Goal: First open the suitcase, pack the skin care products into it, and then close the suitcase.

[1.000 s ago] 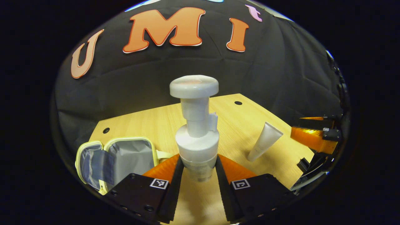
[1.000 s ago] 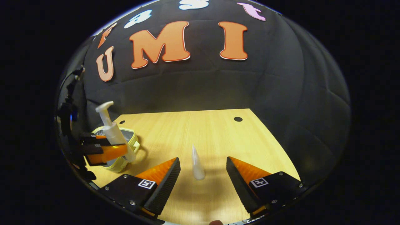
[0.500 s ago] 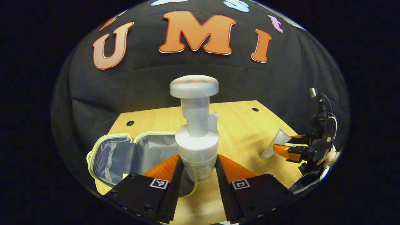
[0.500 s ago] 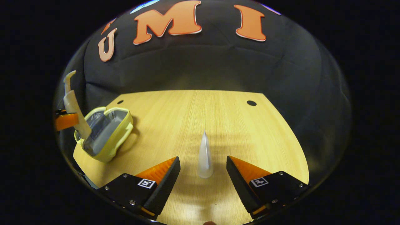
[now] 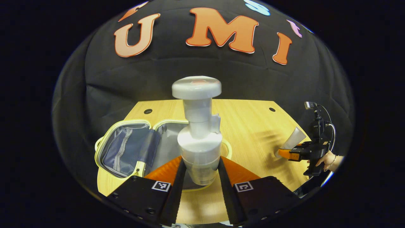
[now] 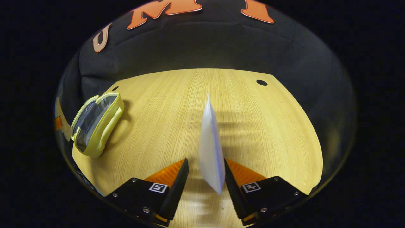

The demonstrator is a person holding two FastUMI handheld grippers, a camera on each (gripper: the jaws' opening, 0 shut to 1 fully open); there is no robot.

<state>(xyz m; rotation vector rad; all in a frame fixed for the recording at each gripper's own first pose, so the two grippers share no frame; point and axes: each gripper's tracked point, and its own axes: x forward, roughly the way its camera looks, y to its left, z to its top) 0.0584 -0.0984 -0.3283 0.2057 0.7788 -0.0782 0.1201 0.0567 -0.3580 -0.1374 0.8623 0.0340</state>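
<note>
— Nearest first: what does the left gripper point(image 5: 198, 177) have?

— It pinches one white pump bottle point(image 5: 198, 133), a finger pressed to each side of the lower body. The bottle stands upright between them, its round cap at the top, and hangs over the open suitcase point(image 5: 133, 148).

— And that suitcase?

— One small yellow-trimmed case, lid laid back, grey lining showing, on the wooden table point(image 5: 250, 126) just beyond the left gripper's fingers. In the right gripper view the same suitcase point(image 6: 95, 123) sits far off to the left, well apart from that gripper.

— The right gripper point(image 6: 205, 180), then?

— One white tube point(image 6: 210, 148) stands between its fingers, pointing forward, its flat crimped end away from the camera. The right-hand finger touches the tube; on the left a narrow gap seems to remain, so I cannot tell whether the grip has closed.

— Farther out?

— In the left gripper view the right gripper point(image 5: 292, 153) sits at the table's right edge, a hand point(image 5: 327, 158) on its handle, the tube point(image 5: 292, 141) angled up from its fingers.

— The count?

— Two grippers, one bottle, one tube, one suitcase — and two dark holes at the table's far edge.
</note>
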